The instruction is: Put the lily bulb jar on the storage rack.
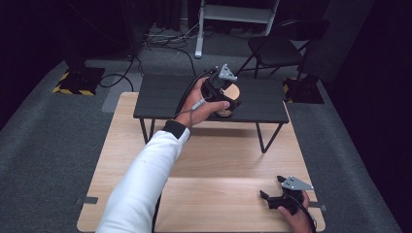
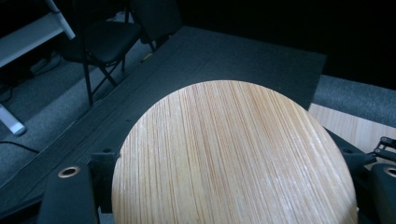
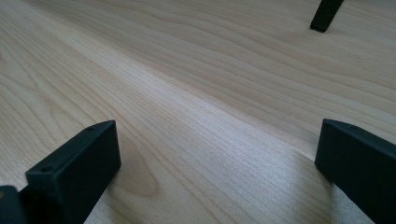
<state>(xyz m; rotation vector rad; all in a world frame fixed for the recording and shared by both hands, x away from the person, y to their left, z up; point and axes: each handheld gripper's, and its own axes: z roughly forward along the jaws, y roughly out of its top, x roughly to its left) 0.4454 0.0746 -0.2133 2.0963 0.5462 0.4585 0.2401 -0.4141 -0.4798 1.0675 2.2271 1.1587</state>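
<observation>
High view shows the right gripper (image 1: 273, 193) nearest, down at about 5 o'clock on the light wooden table (image 1: 223, 194). Its jaws stand wide apart and hold nothing; in the right gripper view they rest low over bare wood. Farther off, at about 12 o'clock, the left gripper (image 1: 221, 94) reaches out over the small black table (image 1: 165, 97). It has a round wooden disc (image 2: 233, 158) between its jaws, spread wide around it. The disc lies flat, right at this gripper, over the black table. I cannot tell if the disc touches that table. The left hand (image 1: 201, 108) is much nearer the disc.
</observation>
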